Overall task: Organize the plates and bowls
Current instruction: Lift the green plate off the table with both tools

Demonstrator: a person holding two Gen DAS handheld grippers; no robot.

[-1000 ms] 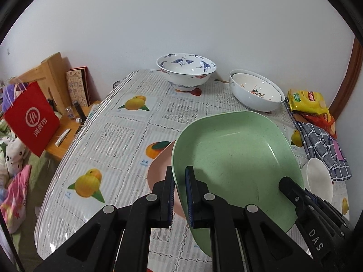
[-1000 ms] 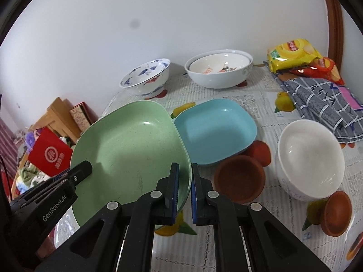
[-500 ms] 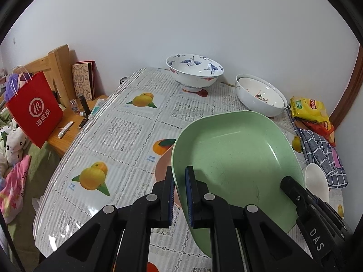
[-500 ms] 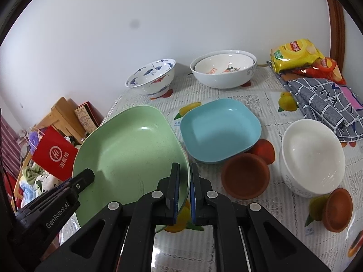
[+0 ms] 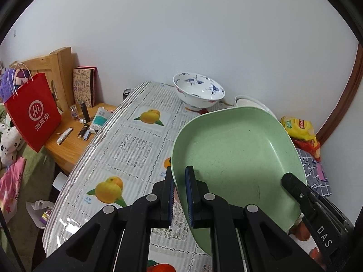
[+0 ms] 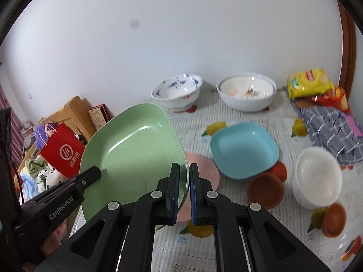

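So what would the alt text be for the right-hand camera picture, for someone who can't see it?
Two black grippers clamp opposite edges of a large green plate, held tilted above a table with a fruit-print cloth. Below it sit a pink plate, a blue plate, brown bowls and white bowls; two more bowls stand by the wall.

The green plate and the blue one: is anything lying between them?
Yes: in the right wrist view, a pink plate lies on the table between the green plate and blue plate.
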